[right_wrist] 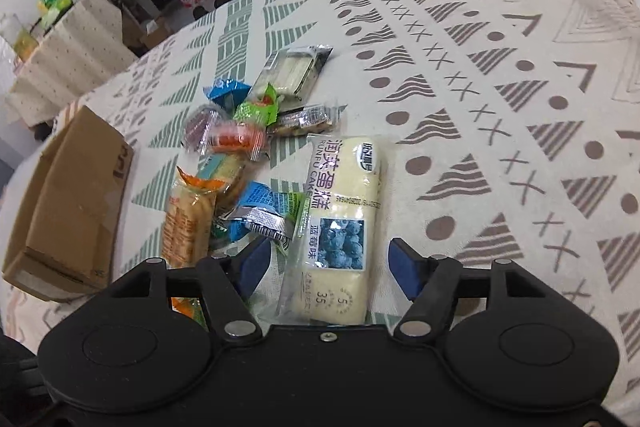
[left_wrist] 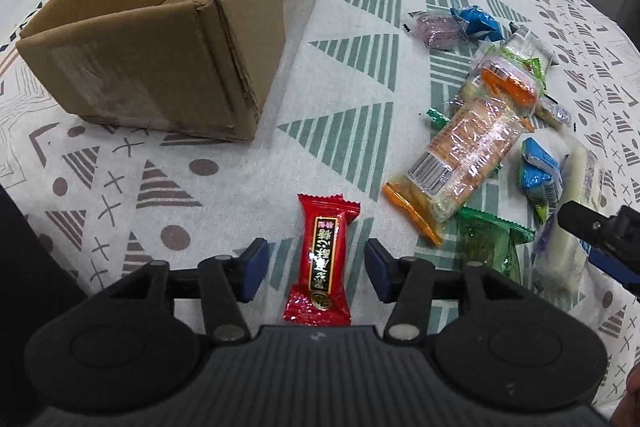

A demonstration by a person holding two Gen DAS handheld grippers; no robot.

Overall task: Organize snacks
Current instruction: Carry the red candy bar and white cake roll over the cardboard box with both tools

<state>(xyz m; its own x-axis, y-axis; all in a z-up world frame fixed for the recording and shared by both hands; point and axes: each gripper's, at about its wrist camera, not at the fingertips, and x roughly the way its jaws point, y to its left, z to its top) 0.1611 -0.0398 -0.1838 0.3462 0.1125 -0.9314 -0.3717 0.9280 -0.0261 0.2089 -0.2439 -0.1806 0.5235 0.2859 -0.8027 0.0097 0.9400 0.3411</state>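
- My left gripper (left_wrist: 316,269) is spread wide around a red candy (left_wrist: 322,263), not touching it; the candy has a black label with gold letters.
- My right gripper (right_wrist: 326,261) is released, around a pale cake (right_wrist: 340,223) with a blueberry picture.
- Both lie on the tablecloth (left_wrist: 344,99); the box (left_wrist: 160,27) is well apart.
- The near ends of both are hidden.

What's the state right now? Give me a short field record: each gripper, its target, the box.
left gripper: open, straddling red candy bar lying on tablecloth
right gripper: open, around blueberry cake pack
cardboard box: open top, no snacks visible inside
snack pile: loose on the tablecloth, right of the box
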